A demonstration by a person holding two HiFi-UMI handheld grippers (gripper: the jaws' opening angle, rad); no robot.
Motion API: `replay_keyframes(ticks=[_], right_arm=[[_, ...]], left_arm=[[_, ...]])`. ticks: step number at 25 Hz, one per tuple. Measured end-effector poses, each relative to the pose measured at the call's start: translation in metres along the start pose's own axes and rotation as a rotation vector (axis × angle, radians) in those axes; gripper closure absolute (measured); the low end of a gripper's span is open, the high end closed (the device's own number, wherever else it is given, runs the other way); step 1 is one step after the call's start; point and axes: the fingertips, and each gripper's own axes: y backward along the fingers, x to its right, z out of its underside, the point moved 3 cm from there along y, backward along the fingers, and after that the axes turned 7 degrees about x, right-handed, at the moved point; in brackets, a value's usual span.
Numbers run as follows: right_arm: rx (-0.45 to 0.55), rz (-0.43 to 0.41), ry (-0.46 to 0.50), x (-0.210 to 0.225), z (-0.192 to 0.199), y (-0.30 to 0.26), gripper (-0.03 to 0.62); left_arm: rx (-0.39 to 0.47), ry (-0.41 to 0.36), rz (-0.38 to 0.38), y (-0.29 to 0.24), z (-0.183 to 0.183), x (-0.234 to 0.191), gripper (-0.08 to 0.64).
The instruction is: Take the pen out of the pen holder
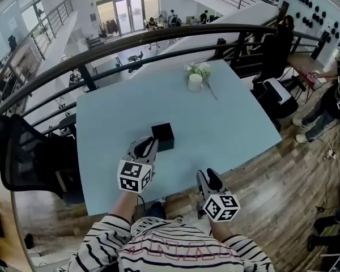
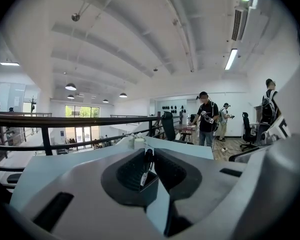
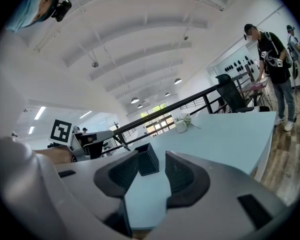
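A black square pen holder [image 1: 163, 136] stands on the light blue table [image 1: 226, 123], near its front edge. My left gripper [image 1: 149, 144] hovers just to the near left of the holder. In the left gripper view, my left gripper [image 2: 149, 156] is shut on a dark pen with a white label [image 2: 146, 170], which stands upright above the holder's rim [image 2: 151, 186]. The head view hides the pen behind the jaws. My right gripper [image 1: 208, 176] hangs over the table's front edge, to the right. It is open and empty [image 3: 152, 176], pointing at the holder [image 3: 149, 160].
A white vase with flowers [image 1: 195, 81] stands at the table's far side. A dark railing [image 1: 158, 38] curves behind the table. A black chair [image 1: 22, 152] is at the left, and people stand at the right [image 2: 206, 119].
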Motion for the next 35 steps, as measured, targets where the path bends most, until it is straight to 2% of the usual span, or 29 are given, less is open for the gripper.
replay_keyframes(ticks=[10,21,28,35], right_arm=[[0.001,-0.043,0.010,-0.010,0.008,0.027,0.414],[-0.022,-0.090,0.013,-0.022,0.013,0.040,0.423],[-0.019,-0.094,0.023,-0.033,0.013,0.032,0.433],[-0.018,-0.071,0.021,-0.058,0.016,0.022,0.448]], left_arm=[[0.056,0.011,-0.060,0.064,-0.007,0.010,0.489],[0.029,0.017,-0.143,0.119,0.004,0.012,0.489],[0.036,0.030,-0.145,0.134,0.004,0.005,0.489],[0.021,0.041,-0.113,0.154,0.003,-0.010,0.489]])
